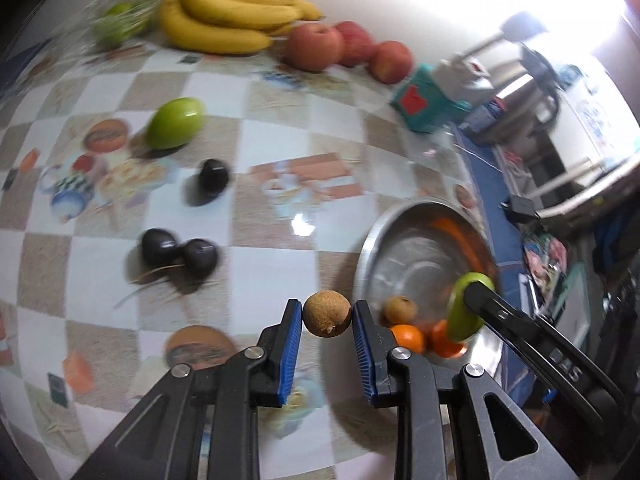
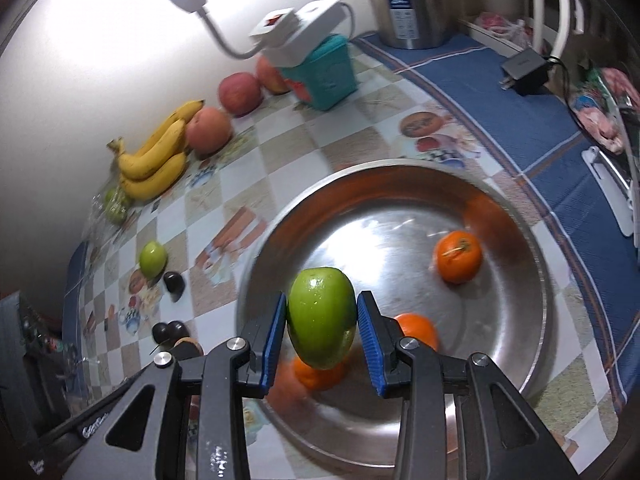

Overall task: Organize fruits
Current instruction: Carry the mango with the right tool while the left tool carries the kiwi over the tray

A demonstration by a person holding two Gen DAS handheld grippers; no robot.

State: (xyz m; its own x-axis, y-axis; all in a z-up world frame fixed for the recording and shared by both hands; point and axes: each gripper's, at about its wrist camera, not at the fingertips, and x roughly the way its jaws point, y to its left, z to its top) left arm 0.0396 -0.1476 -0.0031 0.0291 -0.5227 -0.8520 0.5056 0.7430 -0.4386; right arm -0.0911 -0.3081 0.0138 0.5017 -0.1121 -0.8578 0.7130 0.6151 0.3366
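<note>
Fruits lie spread over a checked, picture-printed tablecloth [image 1: 280, 128], some already in a round stainless-steel bowl [image 2: 536, 240] near the blue-bordered table edge. The left gripper [image 1: 327, 319] pinches a small round brown fruit [image 1: 327, 313] between its blue pads, held above the cloth just left of the bowl's rim. The right gripper [image 2: 322, 322] clamps a smooth green oval fruit [image 2: 322, 322] between its blue pads, over the near left part of the bowl. Inside the bowl sit three orange tangerines: one toward the far right [image 2: 458, 256], one just right of the right gripper's finger [image 2: 416, 330], and one under the held green fruit [image 2: 318, 374]; the left wrist view also shows another small brown fruit [image 1: 400, 309] in there.

Out on the cloth remain a second green oval fruit [image 1: 175, 122], a single dark glossy fruit [image 1: 214, 177] near it, and a touching pair of dark fruits [image 1: 180, 249] with thin stems. Along the white wall run a bunch of yellow bananas [image 1: 228, 16], three red apples [image 1: 348, 50] and blurred green fruits in clear wrapping [image 1: 116, 24]. A teal box [image 2: 328, 74] with a white power strip [image 2: 296, 26] on top stands beside the apples, well behind the bowl; a steel kettle [image 2: 416, 0] and a black charger [image 2: 524, 70] stand further off on the blue border.
</note>
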